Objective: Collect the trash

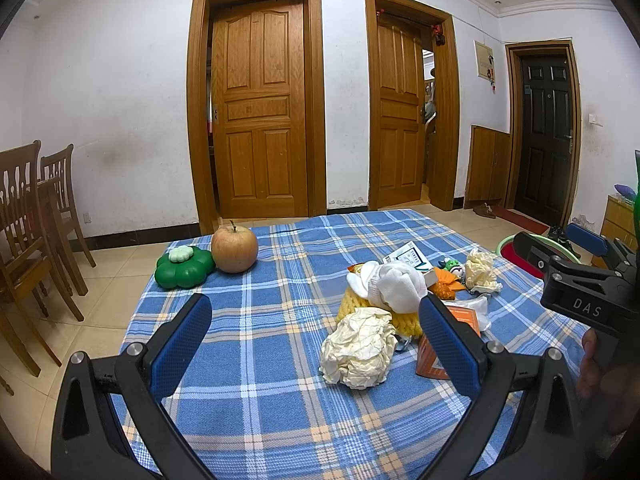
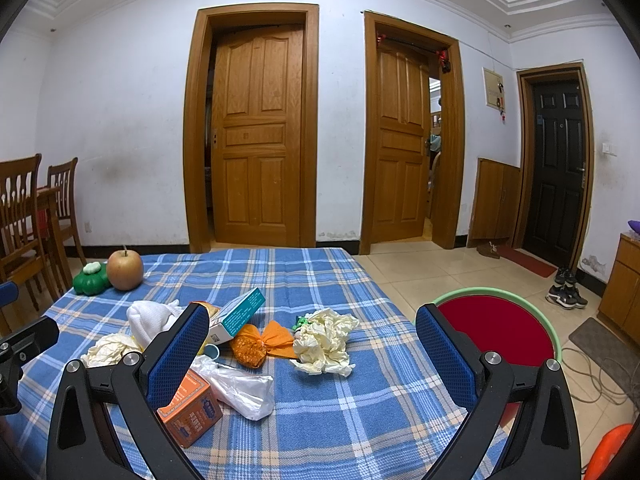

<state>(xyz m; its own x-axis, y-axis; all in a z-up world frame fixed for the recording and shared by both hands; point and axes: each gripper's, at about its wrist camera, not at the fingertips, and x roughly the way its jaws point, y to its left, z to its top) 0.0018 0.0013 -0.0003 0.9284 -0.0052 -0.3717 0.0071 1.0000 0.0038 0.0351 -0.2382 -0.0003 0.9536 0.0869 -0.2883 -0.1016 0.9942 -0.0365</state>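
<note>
Both grippers sit low over the near edge of the table, and I'm holding nothing in either. My left gripper (image 1: 316, 344) has its jaws spread wide, blue pads apart, and the near crumpled paper ball (image 1: 358, 346) lies between the fingertips, toward the right one — straight ahead, resting on the plaid tablecloth (image 1: 256, 400). My right gripper (image 2: 312, 352) is also spread wide and empty; its left finger overlaps the orange box (image 2: 192, 404) and the clear plastic bag (image 2: 244, 388) in the picture, but I can't tell if it touches them.

The move turns on this: the near ball is dead ahead of the left gripper, while the second paper ball (image 2: 324, 340) lies ahead of the right one, between its fingers. So I judge left takes the near ball and right the far one. The balls are roundish, no real long axis.

Further in, the pile: orange net pouch (image 2: 256, 344), teal-and-white carton (image 2: 240, 314) tilted on the heap, white cloth (image 1: 394, 286), yellow foam net (image 1: 400, 320) under it. At the far left corner sit an apple (image 1: 235, 249) and a green flower-shaped container (image 1: 184, 268), touching — probably not trash.

Only the right view shows the red basin with the green rim (image 2: 500, 324) clearly, on the floor just past the table's right edge — the likely drop spot, nearer the right hand. The left view shows it only partly, behind the right gripper's body.
</note>
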